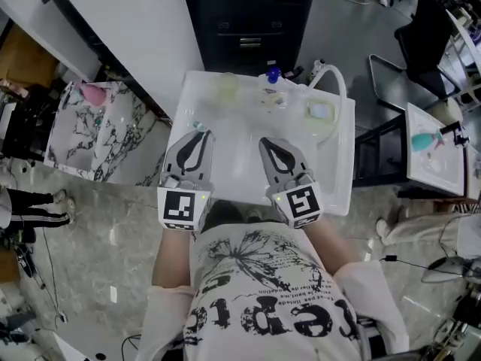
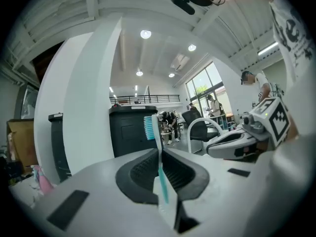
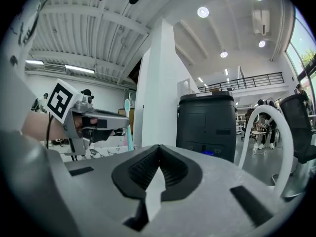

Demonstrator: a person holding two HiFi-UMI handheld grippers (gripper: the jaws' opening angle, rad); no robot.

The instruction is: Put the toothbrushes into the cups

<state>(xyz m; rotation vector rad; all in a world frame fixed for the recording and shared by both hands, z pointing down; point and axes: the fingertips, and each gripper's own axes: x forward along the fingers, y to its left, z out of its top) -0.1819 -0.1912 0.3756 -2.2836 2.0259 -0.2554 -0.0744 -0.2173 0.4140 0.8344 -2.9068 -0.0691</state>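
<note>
My left gripper (image 1: pixel 197 131) is shut on a teal and white toothbrush (image 2: pixel 158 154), which stands upright between the jaws with its bristle head (image 2: pixel 149 127) on top. The right gripper view shows that toothbrush (image 3: pixel 128 125) rising from the left gripper (image 3: pixel 94 122). My right gripper (image 1: pixel 267 143) hovers beside it over the white basin (image 1: pixel 240 164), jaws shut with nothing between them (image 3: pixel 158 148). At the basin's far edge stand a pale green cup (image 1: pixel 227 86), a clear cup (image 1: pixel 272 97) and a third cup (image 1: pixel 320 112).
A white curved faucet (image 1: pixel 336 79) arches over the basin's far right corner. Behind the basin stands a dark cabinet (image 1: pixel 248 21). A marble counter (image 1: pixel 90 130) with a pink object lies to the left. A black chair (image 1: pixel 421 47) and another white table (image 1: pixel 436 156) are to the right.
</note>
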